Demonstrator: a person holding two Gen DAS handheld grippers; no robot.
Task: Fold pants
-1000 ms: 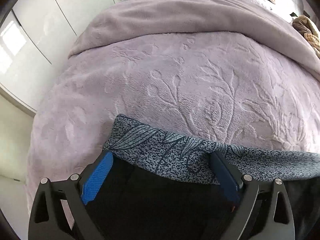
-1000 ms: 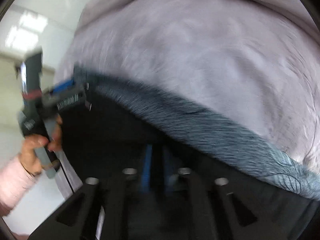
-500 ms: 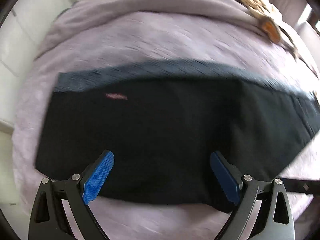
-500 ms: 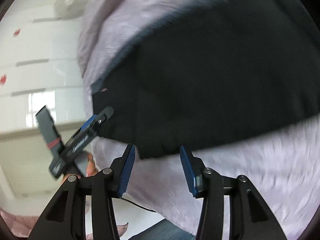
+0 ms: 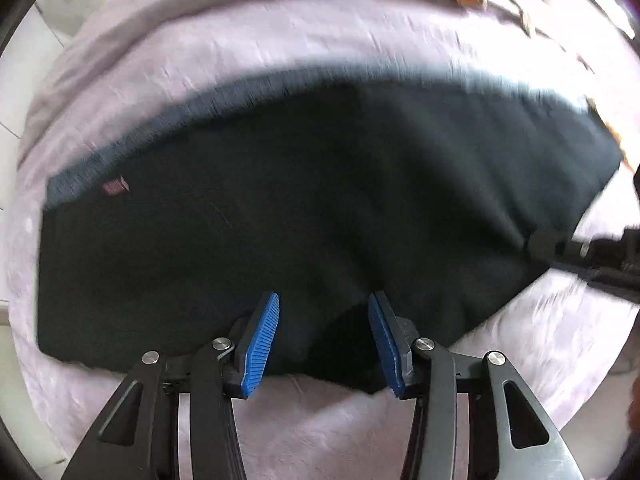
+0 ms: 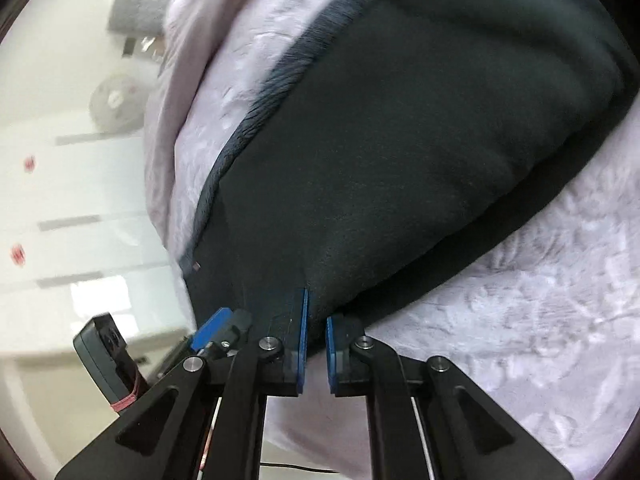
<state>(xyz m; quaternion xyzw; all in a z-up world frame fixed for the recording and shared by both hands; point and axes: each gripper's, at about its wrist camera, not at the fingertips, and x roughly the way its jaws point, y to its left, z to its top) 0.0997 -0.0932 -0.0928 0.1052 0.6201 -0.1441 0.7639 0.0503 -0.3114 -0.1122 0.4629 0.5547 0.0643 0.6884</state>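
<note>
Dark smooth pants (image 5: 320, 208) on plush blanket (image 5: 320, 44)

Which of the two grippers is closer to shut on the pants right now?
The right gripper: only a narrow gap shows between its blue pads, with the near edge of the black pants between them. The left gripper stands wider, straddling the pants' near edge.

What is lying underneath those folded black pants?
The black pants lie on a pale lilac plush blanket with an embossed leaf pattern, which shows all round them. Whatever is directly beneath the cloth is covered.
</note>
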